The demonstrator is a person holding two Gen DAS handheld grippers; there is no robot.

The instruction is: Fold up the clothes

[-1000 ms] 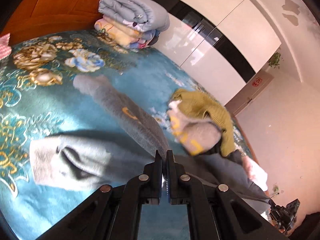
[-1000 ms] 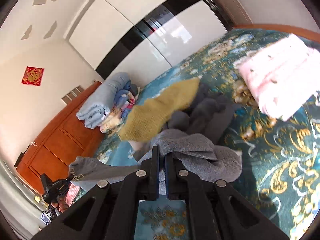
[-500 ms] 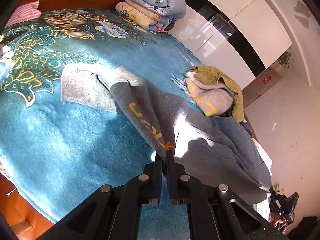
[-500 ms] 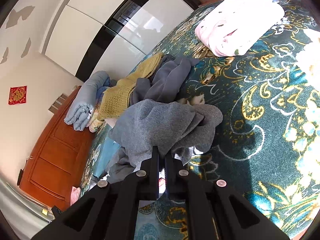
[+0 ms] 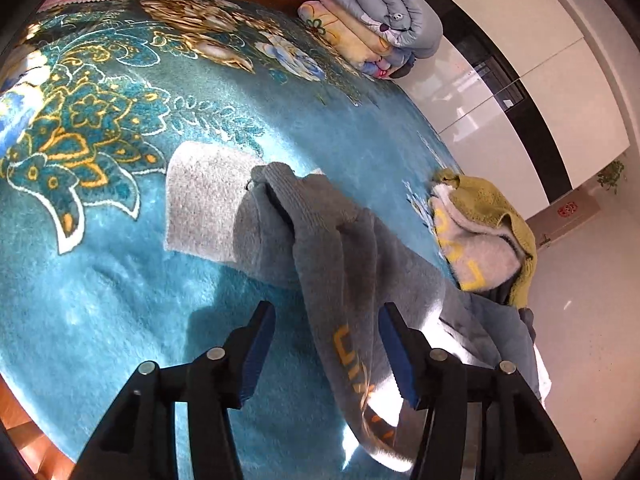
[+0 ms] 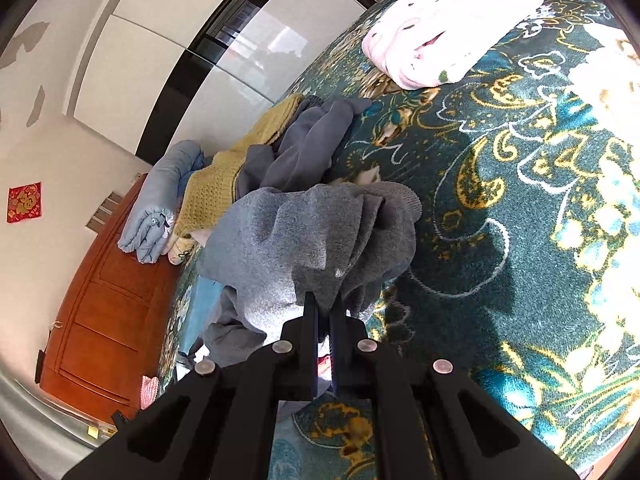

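A grey sweater with yellow lettering [image 5: 344, 264] lies across the blue floral blanket [image 5: 120, 264]. One sleeve is folded back over its lighter cuff end [image 5: 200, 196]. My left gripper [image 5: 326, 346] is open, its jaws wide on either side of the sleeve, holding nothing. My right gripper [image 6: 325, 308] is shut on the grey sweater [image 6: 304, 236], bunched and lifted above the bed.
A pile of unfolded clothes with an olive knit [image 5: 492, 208] on top lies at the right; it also shows in the right wrist view [image 6: 224, 184]. Folded quilts [image 5: 376, 20] are stacked by the wooden headboard [image 6: 104, 320]. A folded pink garment [image 6: 452, 20] lies at the far side.
My left gripper has opened and let go of the sleeve, which now lies on the blanket. My right gripper keeps its hold on the sweater and has drawn closer to it.
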